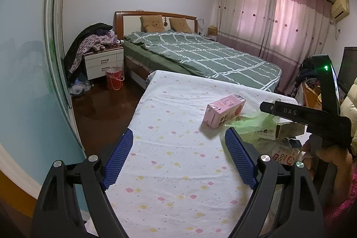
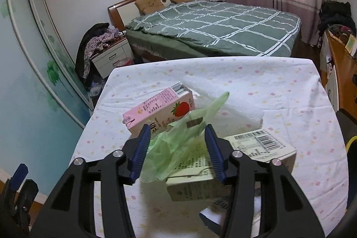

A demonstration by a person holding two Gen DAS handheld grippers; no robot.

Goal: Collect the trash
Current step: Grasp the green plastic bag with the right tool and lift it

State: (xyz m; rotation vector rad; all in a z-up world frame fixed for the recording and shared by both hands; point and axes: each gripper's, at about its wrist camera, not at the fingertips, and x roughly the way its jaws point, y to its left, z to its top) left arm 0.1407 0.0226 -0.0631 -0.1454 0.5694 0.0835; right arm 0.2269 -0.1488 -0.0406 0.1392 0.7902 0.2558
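Green bag lies mid-table over a pale box, touching the pink carton, right gripper wide open astride bag and box gripping nothing, left gripper wide open, empty over bare cloth near the table's left edge.

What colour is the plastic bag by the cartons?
Pale translucent green plastic bag, draped over the cartons; clearest in the right wrist view.

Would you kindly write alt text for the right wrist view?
The open right gripper hovers over a green plastic bag draped on a pale carton, beside a pink strawberry milk carton, all on a floral-sheeted table. A green plaid bed stands behind.
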